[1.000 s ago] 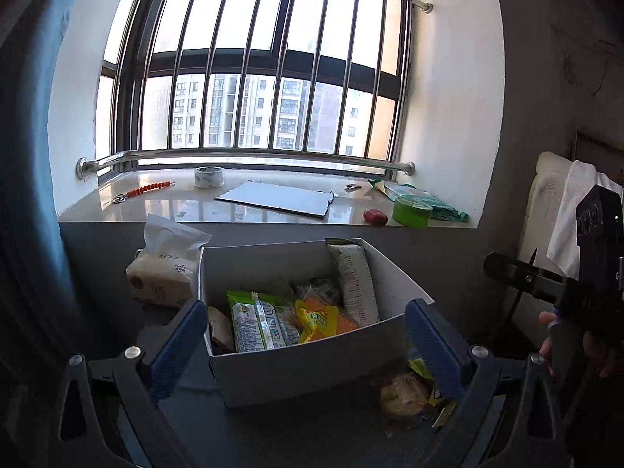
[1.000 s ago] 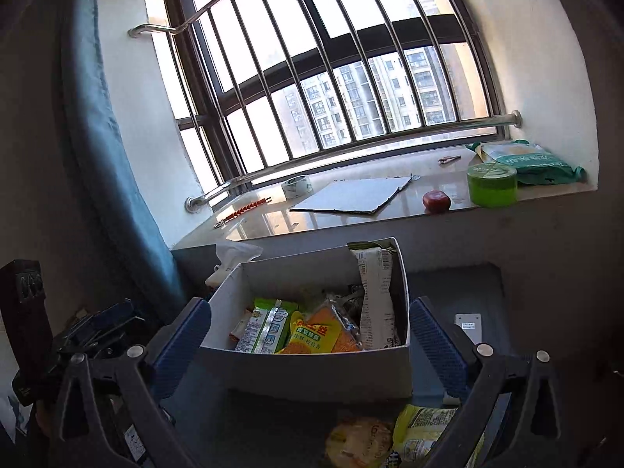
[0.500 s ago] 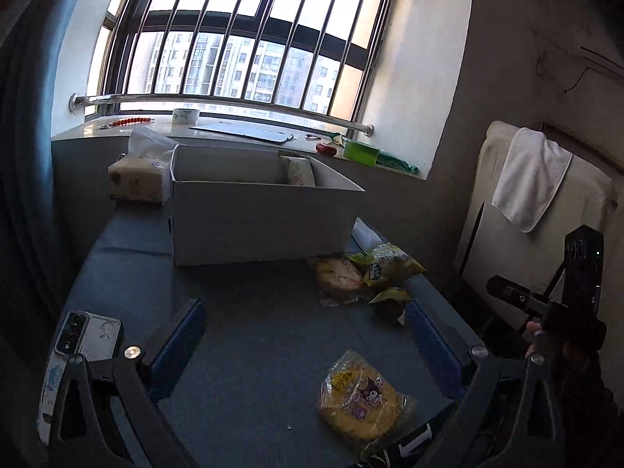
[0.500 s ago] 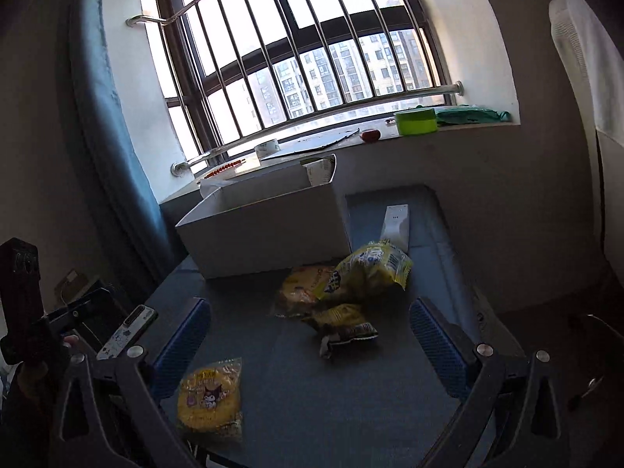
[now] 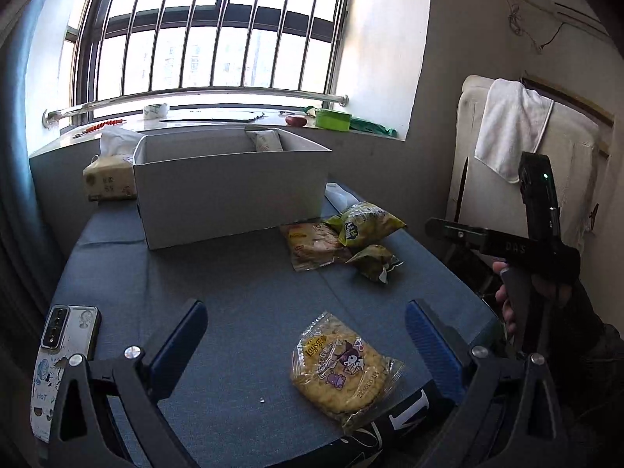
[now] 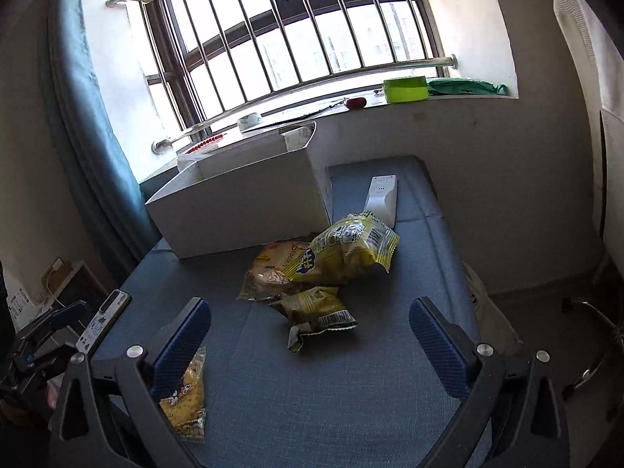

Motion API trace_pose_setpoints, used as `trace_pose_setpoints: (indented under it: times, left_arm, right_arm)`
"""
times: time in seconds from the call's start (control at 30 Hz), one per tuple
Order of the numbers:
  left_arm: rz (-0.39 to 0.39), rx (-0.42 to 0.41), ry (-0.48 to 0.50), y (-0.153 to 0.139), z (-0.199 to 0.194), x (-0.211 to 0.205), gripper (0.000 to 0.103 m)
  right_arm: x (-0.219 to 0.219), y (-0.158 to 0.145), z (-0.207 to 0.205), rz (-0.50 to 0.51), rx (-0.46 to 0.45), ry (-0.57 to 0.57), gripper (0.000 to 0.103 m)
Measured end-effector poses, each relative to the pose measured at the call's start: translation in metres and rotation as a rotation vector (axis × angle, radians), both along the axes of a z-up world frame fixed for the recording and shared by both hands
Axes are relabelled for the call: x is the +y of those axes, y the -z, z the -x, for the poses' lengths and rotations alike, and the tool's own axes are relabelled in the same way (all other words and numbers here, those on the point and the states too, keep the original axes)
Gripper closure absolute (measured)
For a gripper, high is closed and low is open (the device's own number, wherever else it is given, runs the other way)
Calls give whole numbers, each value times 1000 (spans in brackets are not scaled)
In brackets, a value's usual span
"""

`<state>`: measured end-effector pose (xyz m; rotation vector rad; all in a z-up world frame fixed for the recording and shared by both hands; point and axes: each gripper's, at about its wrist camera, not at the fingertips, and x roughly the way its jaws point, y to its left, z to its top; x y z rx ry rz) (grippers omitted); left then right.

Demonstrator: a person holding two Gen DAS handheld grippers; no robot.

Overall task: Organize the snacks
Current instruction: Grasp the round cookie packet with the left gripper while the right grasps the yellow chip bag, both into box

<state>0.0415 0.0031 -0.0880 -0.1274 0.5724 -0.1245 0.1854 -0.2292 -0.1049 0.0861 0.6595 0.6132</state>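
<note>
left gripper [image 5: 306, 335]: black frame | blue ribbed pads [image 5: 183, 333] | silver screws | sleeve possibly dark

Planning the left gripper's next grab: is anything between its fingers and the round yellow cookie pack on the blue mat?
Nothing visible is. The left gripper is open, and the cookie pack lies on bare blue mat between and just ahead of its fingers. The phone sits off to the left, and the other snack bags are farther on, near the white box.
</note>
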Motion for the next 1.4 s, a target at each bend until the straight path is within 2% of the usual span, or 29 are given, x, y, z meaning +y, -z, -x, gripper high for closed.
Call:
trace_pose_setpoints:
  times: [0.13, 0.3, 0.37, 0.43, 0.47, 0.53, 0.63, 0.8, 1.03, 1.1, 1.2, 1.23, 1.27, 1.3, 1.33, 1.4]
  left_arm:
    - [5, 14, -6, 4, -2, 1, 0]
    - [23, 19, -24, 5, -2, 8, 0]
    - [33, 30, -25, 8, -4, 10, 0]
    - [28, 42, -24, 10, -6, 9, 0]
    - [24, 44, -18, 11, -7, 8, 0]
    - [18, 60, 5, 13, -8, 5, 0]
    - [-7, 79, 48, 18, -11, -3, 0]
    - [-23, 157, 152, 30, -23, -19, 0]
    - [-116, 272, 284, 50, -44, -45, 0]
    - [-130, 301, 281, 56, -51, -48, 0]
    - [-218, 345, 248, 69, -58, -59, 2]
    - [-223, 357, 260, 73, -58, -62, 4]
    - [-215, 351, 274, 75, -57, -62, 9]
    - [-214, 335, 280, 74, -55, -62, 25]
    - [-215, 327, 277, 72, -55, -62, 35]
    - [-213, 322, 239, 72, -57, -55, 85]
  right_arm:
    - [12, 6, -41, -21, 66, 10, 0]
    - [19, 33, -106, -115, 277, 64, 0]
    - [25, 43, -124, -136, 333, 66, 0]
    - [32, 52, -139, -111, 369, 87, 0]
    - [35, 56, -143, -103, 388, 86, 14]
    - [40, 58, -145, -116, 386, 59, 59]
    - [41, 51, -135, -115, 337, 54, 60]
    - [28, 29, -113, -168, 270, 44, 60]
    - [5, -2, -63, -210, 176, -11, 60]
    - [-2, -6, -49, -208, 154, -16, 60]
    - [-10, -7, -33, -194, 128, -9, 60]
    - [-11, -5, -29, -210, 136, -11, 60]
    - [-12, -4, -27, -221, 144, -14, 60]
    - [-12, -3, -24, -219, 143, -17, 60]
    - [-12, -2, -21, -206, 136, -16, 60]
    - [-11, -1, -19, -197, 133, -20, 60]
